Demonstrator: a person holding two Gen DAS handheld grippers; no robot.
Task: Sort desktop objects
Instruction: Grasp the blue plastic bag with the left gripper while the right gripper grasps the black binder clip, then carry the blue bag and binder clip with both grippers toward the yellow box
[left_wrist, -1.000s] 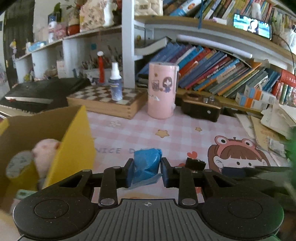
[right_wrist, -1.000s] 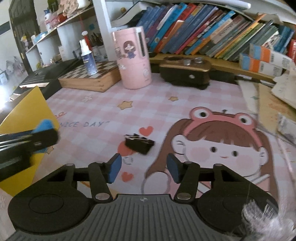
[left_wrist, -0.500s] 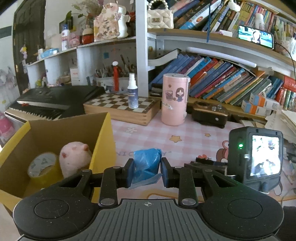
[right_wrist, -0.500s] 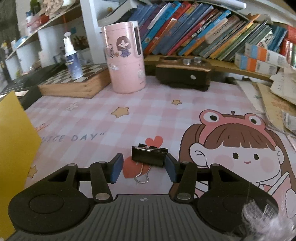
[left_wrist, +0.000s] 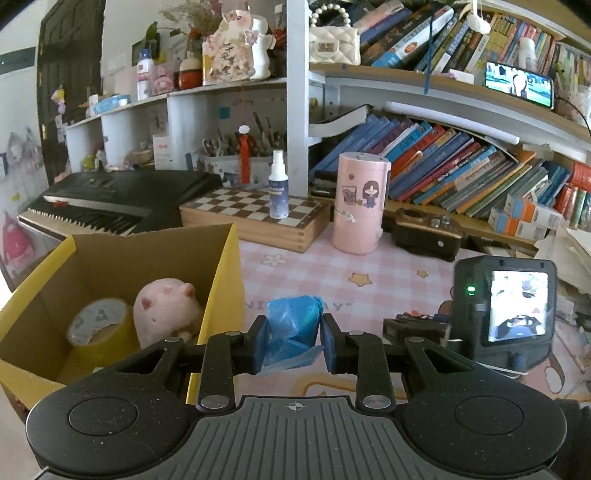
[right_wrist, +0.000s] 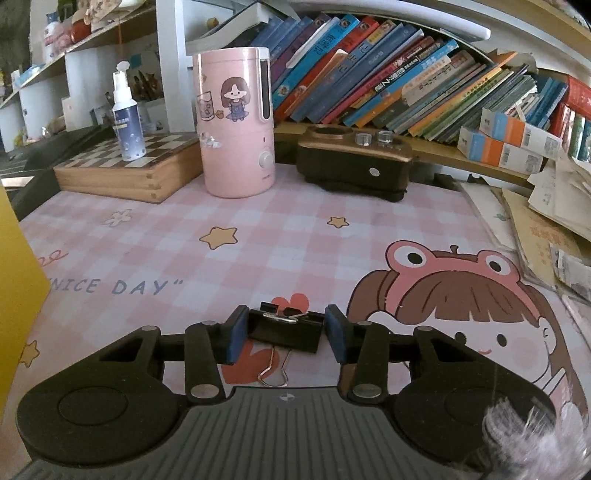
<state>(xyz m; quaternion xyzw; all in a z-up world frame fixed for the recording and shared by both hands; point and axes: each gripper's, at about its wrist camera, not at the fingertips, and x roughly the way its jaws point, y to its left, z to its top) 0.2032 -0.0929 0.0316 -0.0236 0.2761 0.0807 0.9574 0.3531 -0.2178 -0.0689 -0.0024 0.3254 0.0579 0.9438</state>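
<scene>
My left gripper (left_wrist: 293, 341) is shut on a crumpled blue plastic bag (left_wrist: 291, 325) and holds it above the pink desk mat, just right of the yellow cardboard box (left_wrist: 221, 280). The box holds a pink plush pig (left_wrist: 166, 310) and a roll of yellow tape (left_wrist: 98, 328). My right gripper (right_wrist: 284, 332) is open, low over the mat, with a black binder clip (right_wrist: 284, 328) lying between its fingers, small gaps on both sides. The right gripper's camera unit (left_wrist: 506, 314) shows at the right of the left wrist view.
A pink cylindrical humidifier (right_wrist: 236, 125), a wooden chessboard box (right_wrist: 125, 170) with a spray bottle (right_wrist: 125, 118) on it and a black-and-gold device (right_wrist: 354, 162) stand at the back. Books fill the shelf behind. Loose papers (right_wrist: 546, 229) pile up at the right.
My left gripper rose and pulled back with the blue bag, so the box's inside came into view. My right gripper moved forward and down until the binder clip sat between its fingers.
</scene>
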